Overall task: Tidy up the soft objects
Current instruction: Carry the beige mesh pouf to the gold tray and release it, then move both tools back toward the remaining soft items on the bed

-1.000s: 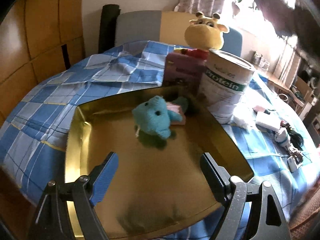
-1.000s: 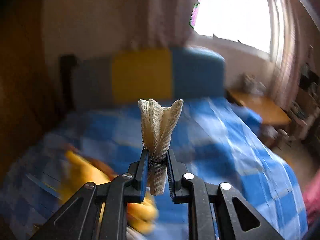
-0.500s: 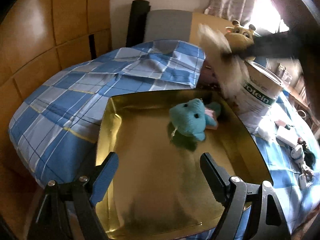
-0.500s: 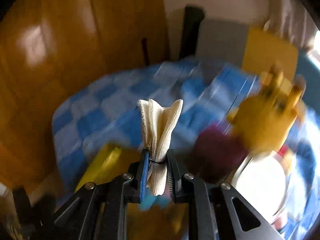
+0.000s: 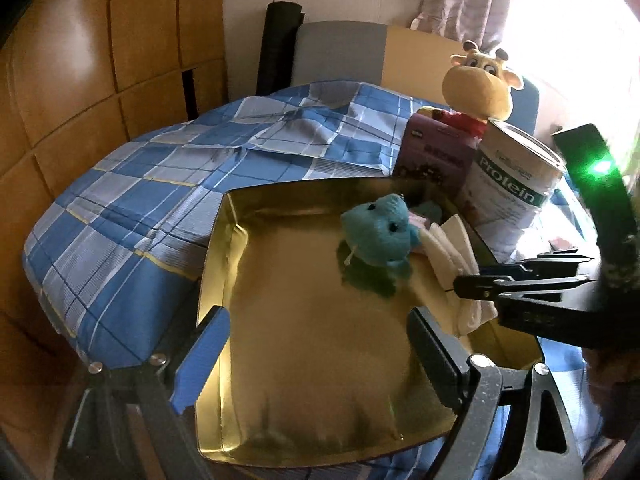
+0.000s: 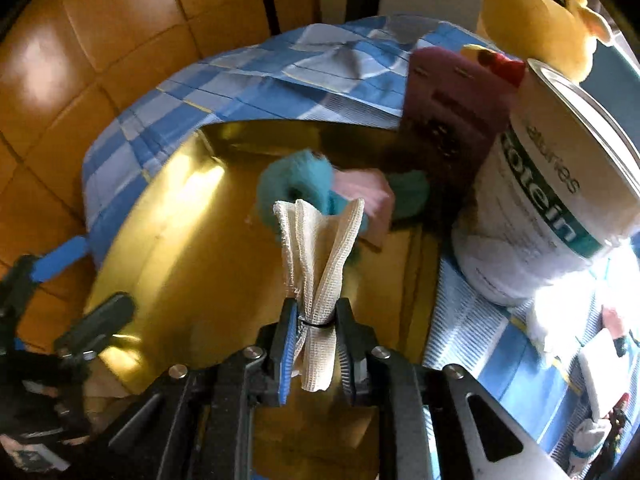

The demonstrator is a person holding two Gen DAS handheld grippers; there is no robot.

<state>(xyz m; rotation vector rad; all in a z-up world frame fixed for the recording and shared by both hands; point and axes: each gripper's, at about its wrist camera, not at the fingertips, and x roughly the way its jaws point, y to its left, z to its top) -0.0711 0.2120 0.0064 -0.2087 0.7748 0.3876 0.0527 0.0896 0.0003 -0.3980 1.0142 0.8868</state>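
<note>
the right gripper [image 6: 316, 336] clamps a banded cream mesh cloth [image 6: 320, 256] between its jaws, the cloth fanning out ahead of the fingertips over the gold tray [image 5: 304, 360], near the tray's right wall. the teal plush [image 5: 380, 236] lies in the tray just beyond the cloth. the left gripper [image 5: 316, 356] has just been opening; its jaws stand wide over the tray's near part, nothing between them.

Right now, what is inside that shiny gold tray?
In the gold tray lies a teal plush toy over something pink, mostly hidden. The right gripper holds a cream cloth bundle above it.
</note>
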